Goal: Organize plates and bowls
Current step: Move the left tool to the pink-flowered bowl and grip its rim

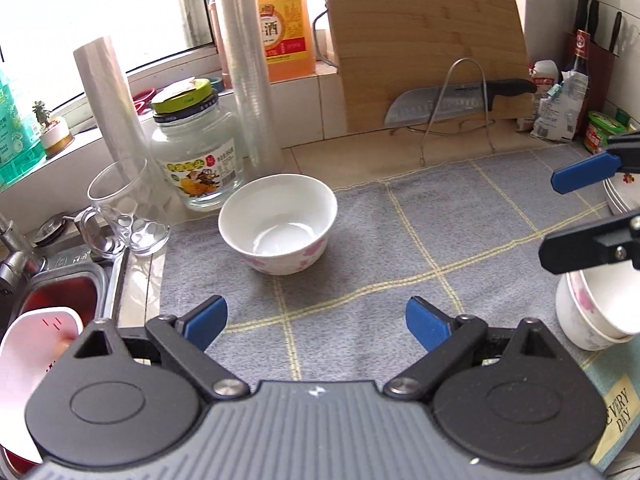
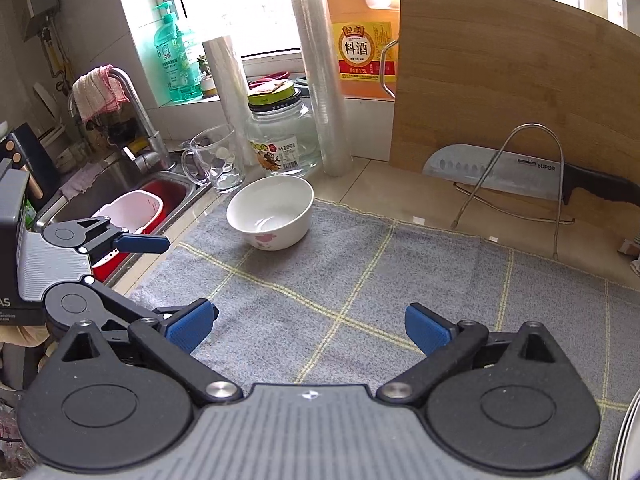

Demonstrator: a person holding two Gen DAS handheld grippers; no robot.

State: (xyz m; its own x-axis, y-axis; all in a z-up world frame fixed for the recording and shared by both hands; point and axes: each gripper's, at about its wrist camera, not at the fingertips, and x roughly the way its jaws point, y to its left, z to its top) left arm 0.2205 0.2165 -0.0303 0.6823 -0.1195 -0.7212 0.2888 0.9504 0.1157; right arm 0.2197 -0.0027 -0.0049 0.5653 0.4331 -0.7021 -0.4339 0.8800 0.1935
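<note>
A white bowl (image 1: 278, 224) with pink flowers stands upright and empty at the far left of the grey checked mat (image 1: 400, 264); the right wrist view shows the same bowl (image 2: 272, 210). My left gripper (image 1: 316, 316) is open and empty, hovering over the mat short of the bowl. My right gripper (image 2: 312, 324) is open too, with nothing between its fingers. In the left wrist view the right gripper (image 1: 560, 216) hangs just above stacked flowered bowls (image 1: 592, 312), with stacked plates (image 1: 624, 196) behind it. The left gripper (image 2: 156, 276) shows at the left of the right wrist view.
Behind the bowl stand a glass mug (image 1: 128, 216), a glass jar (image 1: 196, 152) and tall film rolls (image 1: 252, 80). A cutting board (image 1: 424, 48) and knife (image 1: 448, 100) lean in a wire rack. The sink (image 2: 132, 196) with a pink container lies left.
</note>
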